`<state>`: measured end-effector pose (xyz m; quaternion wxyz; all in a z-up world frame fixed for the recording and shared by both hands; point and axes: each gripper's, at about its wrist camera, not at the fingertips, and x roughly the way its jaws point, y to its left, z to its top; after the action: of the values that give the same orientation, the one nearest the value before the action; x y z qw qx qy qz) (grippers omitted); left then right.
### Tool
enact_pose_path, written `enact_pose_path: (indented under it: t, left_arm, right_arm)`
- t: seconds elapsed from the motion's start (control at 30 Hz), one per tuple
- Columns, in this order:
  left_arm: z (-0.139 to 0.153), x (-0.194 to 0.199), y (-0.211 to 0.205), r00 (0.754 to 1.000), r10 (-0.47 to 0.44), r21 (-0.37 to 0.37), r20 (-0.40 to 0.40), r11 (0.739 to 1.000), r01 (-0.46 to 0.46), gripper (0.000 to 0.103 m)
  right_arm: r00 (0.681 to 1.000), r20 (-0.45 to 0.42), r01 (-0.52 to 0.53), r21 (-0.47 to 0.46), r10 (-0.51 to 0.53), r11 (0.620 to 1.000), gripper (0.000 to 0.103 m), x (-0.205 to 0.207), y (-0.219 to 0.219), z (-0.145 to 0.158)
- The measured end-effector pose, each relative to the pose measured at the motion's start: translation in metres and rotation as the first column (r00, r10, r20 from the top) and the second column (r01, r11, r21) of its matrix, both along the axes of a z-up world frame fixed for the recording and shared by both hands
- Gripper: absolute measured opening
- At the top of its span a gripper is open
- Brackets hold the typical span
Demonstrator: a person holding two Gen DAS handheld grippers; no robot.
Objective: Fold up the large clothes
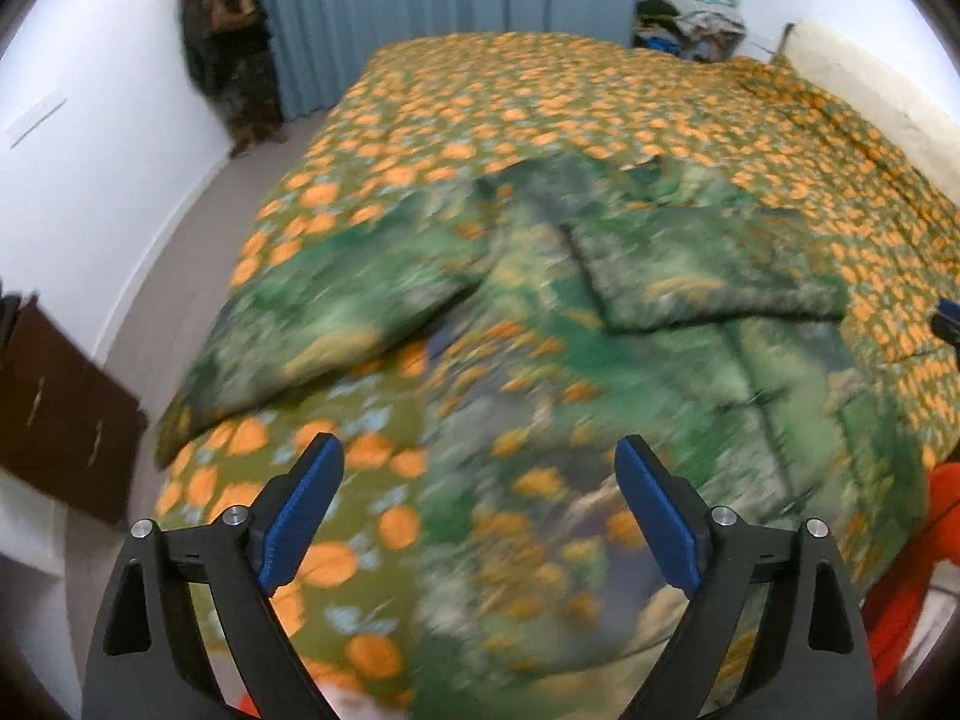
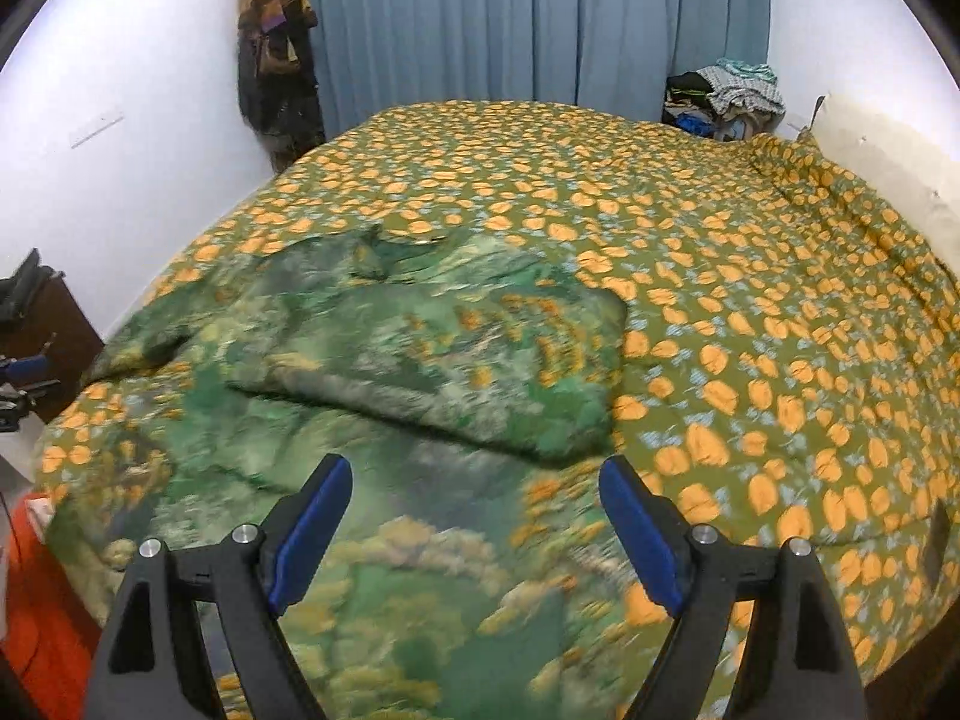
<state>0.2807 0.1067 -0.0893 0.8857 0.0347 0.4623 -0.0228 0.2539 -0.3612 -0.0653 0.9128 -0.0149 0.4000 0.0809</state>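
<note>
A large green garment with a leafy print (image 1: 600, 312) (image 2: 384, 360) lies spread on the bed. One sleeve (image 1: 336, 300) stretches out to the left; the other side is folded over the body as a flat panel (image 1: 708, 264) (image 2: 456, 360). My left gripper (image 1: 480, 480) hangs above the garment's near part, open, with nothing between its blue pads. My right gripper (image 2: 474, 498) is open too, above the near hem, nothing in it. Both views are blurred by motion.
The bed wears a green cover with orange flowers (image 1: 540, 102) (image 2: 750, 312). A blue curtain (image 2: 540, 24) hangs behind it, with a clothes pile (image 2: 732, 96) at the far right corner and hanging clothes (image 2: 276, 48) at the left. A dark brown cabinet (image 1: 54, 402) stands left. Something orange (image 1: 942, 540) sits near the bed's front.
</note>
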Motion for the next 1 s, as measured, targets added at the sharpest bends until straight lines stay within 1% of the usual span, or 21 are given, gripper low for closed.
enact_pose_path:
  t: [0.07,0.1,0.17,0.2,0.23,0.27,0.3,0.33,0.43,0.47,0.53,0.63,0.7,0.8,0.87,1.0]
  left_arm:
    - [-0.010,-0.001,0.025,0.998,0.055,-0.014,-0.030,0.998,-0.056,0.093]
    - [-0.016,0.000,0.042,0.994,0.099,-0.043,-0.047,0.994,-0.101,0.093]
    - [-0.025,0.005,0.074,0.981,0.181,-0.131,-0.068,0.973,-0.188,0.093]
    - [-0.031,0.010,0.095,0.970,0.228,-0.190,-0.081,0.952,-0.240,0.093]
    - [-0.037,0.017,0.115,0.956,0.278,-0.244,-0.095,0.924,-0.293,0.092]
    - [-0.042,0.021,0.127,0.944,0.315,-0.276,-0.104,0.902,-0.331,0.093]
    - [-0.049,0.028,0.144,0.926,0.360,-0.313,-0.117,0.871,-0.378,0.092]
    - [-0.056,0.035,0.158,0.908,0.398,-0.341,-0.129,0.842,-0.417,0.092]
    - [-0.078,0.053,0.182,0.870,0.468,-0.362,-0.154,0.792,-0.491,0.092]
    - [-0.085,0.058,0.188,0.861,0.481,-0.370,-0.165,0.779,-0.506,0.092]
    - [-0.099,0.064,0.201,0.834,0.516,-0.401,-0.194,0.734,-0.547,0.092]
    - [-0.112,0.068,0.213,0.810,0.542,-0.443,-0.224,0.684,-0.580,0.092]
    - [-0.116,0.069,0.218,0.806,0.547,-0.457,-0.227,0.671,-0.584,0.092]
    - [-0.117,0.068,0.221,0.810,0.542,-0.473,-0.224,0.667,-0.576,0.092]
    - [-0.117,0.064,0.228,0.808,0.547,-0.495,-0.219,0.651,-0.575,0.092]
    - [-0.120,0.059,0.248,0.790,0.573,-0.540,-0.220,0.603,-0.587,0.092]
  right_arm:
    - [1.000,-0.006,-0.022,-0.009,0.022,1.000,0.086,-0.011,0.011,-0.004]
    - [0.999,-0.011,-0.037,-0.017,0.037,0.999,0.086,-0.017,0.017,-0.006]
    - [0.998,-0.018,-0.066,-0.035,0.066,0.997,0.086,-0.027,0.029,-0.012]
    - [0.997,-0.025,-0.077,-0.041,0.076,0.996,0.086,-0.030,0.034,-0.014]
    - [0.996,-0.031,-0.085,-0.043,0.084,0.995,0.086,-0.033,0.039,-0.016]
    - [0.995,-0.041,-0.098,-0.041,0.096,0.994,0.086,-0.034,0.045,-0.018]
    - [0.993,-0.053,-0.108,-0.037,0.106,0.994,0.086,-0.035,0.050,-0.020]
    - [0.992,-0.059,-0.112,-0.036,0.109,0.993,0.086,-0.035,0.055,-0.022]
    - [0.990,-0.063,-0.126,-0.039,0.123,0.991,0.086,-0.036,0.070,-0.020]
    - [0.990,-0.060,-0.132,-0.040,0.130,0.990,0.086,-0.037,0.074,-0.018]
    - [0.989,-0.054,-0.143,-0.040,0.141,0.989,0.086,-0.038,0.082,-0.014]
    - [0.987,-0.051,-0.152,-0.048,0.150,0.987,0.086,-0.036,0.090,-0.010]
    - [0.987,-0.055,-0.154,-0.054,0.151,0.987,0.086,-0.033,0.094,-0.010]
    - [0.987,-0.061,-0.152,-0.052,0.149,0.987,0.086,-0.029,0.097,-0.011]
    - [0.987,-0.063,-0.151,-0.051,0.148,0.987,0.086,-0.027,0.099,-0.011]
    - [0.985,-0.065,-0.162,-0.046,0.159,0.986,0.086,-0.028,0.103,-0.012]
